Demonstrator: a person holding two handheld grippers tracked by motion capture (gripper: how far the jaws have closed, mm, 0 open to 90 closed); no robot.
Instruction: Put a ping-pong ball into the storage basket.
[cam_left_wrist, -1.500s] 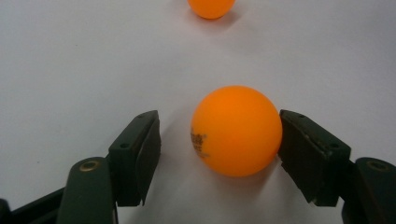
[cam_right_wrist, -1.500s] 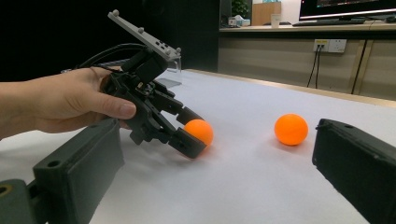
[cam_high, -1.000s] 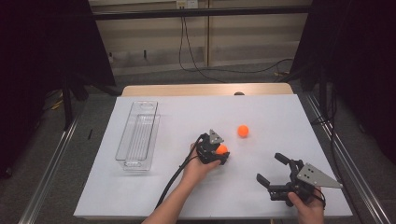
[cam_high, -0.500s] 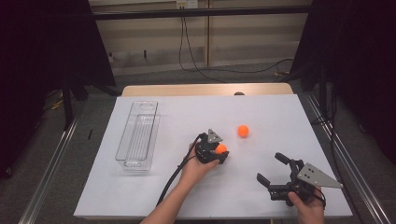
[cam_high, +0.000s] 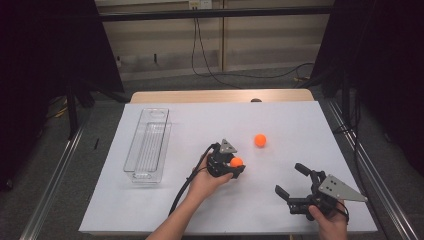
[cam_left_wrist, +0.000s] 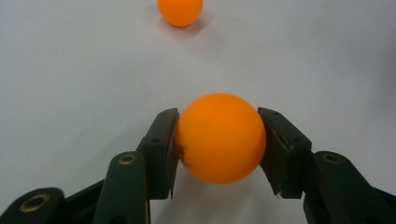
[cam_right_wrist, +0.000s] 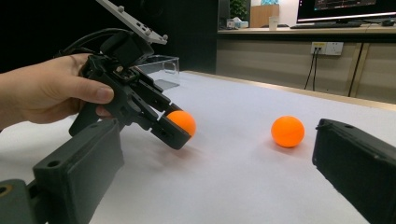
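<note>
My left gripper (cam_high: 234, 167) has just closed its jaws on an orange ball (cam_left_wrist: 219, 137), pads pressing both sides, down near the middle of the white table (cam_high: 200, 120). My right gripper (cam_high: 292, 182) sits near the front edge, jaws wide apart, holding nothing. The second orange ball (cam_high: 259, 140) lies just beyond.

even overhead light, soft shadows, dark surroundings, sharp focus throughout.
</note>
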